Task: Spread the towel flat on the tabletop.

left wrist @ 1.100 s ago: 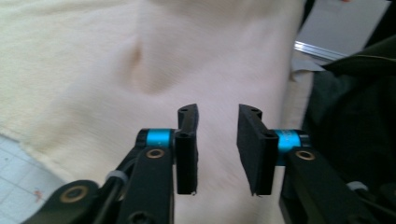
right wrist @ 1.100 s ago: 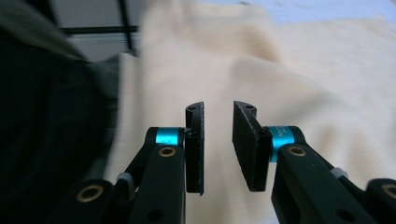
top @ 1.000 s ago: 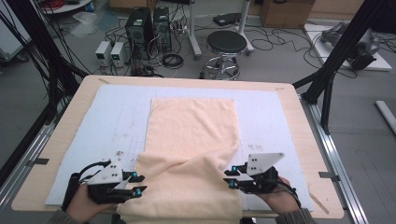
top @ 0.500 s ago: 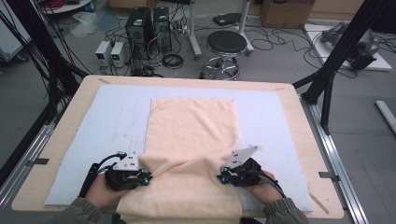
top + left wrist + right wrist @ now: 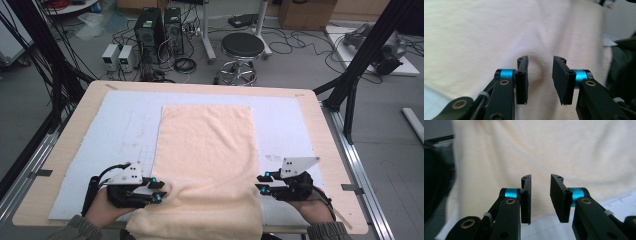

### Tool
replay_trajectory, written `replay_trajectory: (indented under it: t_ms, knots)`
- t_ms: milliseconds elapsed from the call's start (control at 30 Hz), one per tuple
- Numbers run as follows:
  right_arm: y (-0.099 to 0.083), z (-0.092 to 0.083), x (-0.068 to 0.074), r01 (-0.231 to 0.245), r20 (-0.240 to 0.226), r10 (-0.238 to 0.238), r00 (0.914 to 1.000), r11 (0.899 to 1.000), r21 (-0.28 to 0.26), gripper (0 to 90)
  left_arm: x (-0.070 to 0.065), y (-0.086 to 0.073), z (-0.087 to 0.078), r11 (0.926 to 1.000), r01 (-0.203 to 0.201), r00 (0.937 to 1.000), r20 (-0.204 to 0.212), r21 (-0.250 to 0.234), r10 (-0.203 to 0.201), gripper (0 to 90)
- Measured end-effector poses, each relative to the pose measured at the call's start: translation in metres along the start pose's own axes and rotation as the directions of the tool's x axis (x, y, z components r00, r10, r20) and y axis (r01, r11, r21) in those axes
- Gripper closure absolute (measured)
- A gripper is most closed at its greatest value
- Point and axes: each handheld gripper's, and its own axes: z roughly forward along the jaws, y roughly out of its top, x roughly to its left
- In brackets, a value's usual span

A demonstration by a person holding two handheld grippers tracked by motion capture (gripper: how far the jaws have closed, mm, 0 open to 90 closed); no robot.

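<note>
Flanking the cloth (image 5: 207, 150) at lower frame, both tools, left tool (image 5: 159, 190) and right tool (image 5: 261, 182), have just been opening, jaws narrowly parted and empty; folding looks barely begun.

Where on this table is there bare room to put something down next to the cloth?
Bare strips of pale blue mat run along both long sides of the peach-coloured cloth, between it and the light wooden table edge; a narrower band lies beyond its far end. The near edge is crowded: the left claw, the right claw and the bunched cloth overhanging it.
</note>
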Motion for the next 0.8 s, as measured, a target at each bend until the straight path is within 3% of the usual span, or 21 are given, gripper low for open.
replay_trajectory:
  t_ms: [67, 133, 267, 333, 433, 533, 633, 700, 767, 800]
  knots:
    - [-0.003, 0.013, -0.008, -0.006, 0.022, 0.005, 0.9997, 0.999, 0.036, 71.0, 0.011, -0.004, 0.006, 0.9996, 0.019, 0.9984, -0.054, 0.019, -0.018, 64.5]
    - [-0.007, 0.029, -0.015, -0.017, 0.017, 0.015, 0.9997, 0.996, 0.090, 68.5, 0.023, -0.009, 0.014, 0.9967, 0.069, 0.9941, -0.088, 0.043, -0.065, 63.8]
    - [-0.012, 0.053, -0.020, -0.025, 0.004, 0.025, 0.9997, 0.987, 0.159, 61.5, 0.043, -0.015, 0.034, 0.9839, 0.141, 0.9879, -0.082, 0.111, -0.132, 58.7]
    - [-0.010, 0.059, -0.021, -0.022, -0.001, 0.023, 0.9997, 0.988, 0.154, 67.1, 0.044, -0.015, 0.041, 0.9835, 0.121, 0.9909, -0.075, 0.134, -0.112, 58.9]
    - [-0.004, 0.064, -0.024, -0.016, -0.033, 0.022, 0.9992, 0.987, 0.162, 85.7, 0.042, -0.012, 0.042, 0.9841, 0.095, 0.9929, -0.085, 0.150, -0.083, 75.7]
    - [0.008, 0.071, -0.026, -0.012, -0.023, 0.015, 0.9996, 0.989, 0.144, 86.1, 0.043, -0.012, 0.037, 0.9846, 0.105, 0.9893, -0.115, 0.139, -0.090, 82.5]
    - [0.021, 0.078, -0.025, 0.009, -0.011, -0.007, 0.9999, 0.989, 0.148, 86.3, 0.050, -0.010, 0.026, 0.9875, 0.125, 0.9791, -0.173, 0.097, -0.107, 83.4]
    - [0.024, 0.082, -0.025, 0.013, -0.023, -0.009, 0.9997, 0.981, 0.193, 86.4, 0.055, -0.010, 0.021, 0.9862, 0.145, 0.9774, -0.167, 0.081, -0.130, 83.3]
    - [0.022, 0.084, -0.025, 0.016, -0.030, -0.009, 0.9995, 0.967, 0.255, 86.4, 0.054, -0.010, 0.020, 0.9872, 0.128, 0.9815, -0.155, 0.095, -0.112, 82.5]
    - [0.020, 0.082, -0.025, 0.013, -0.039, -0.004, 0.9992, 0.968, 0.251, 86.4, 0.053, -0.010, 0.020, 0.9871, 0.125, 0.9822, -0.154, 0.100, -0.109, 81.8]
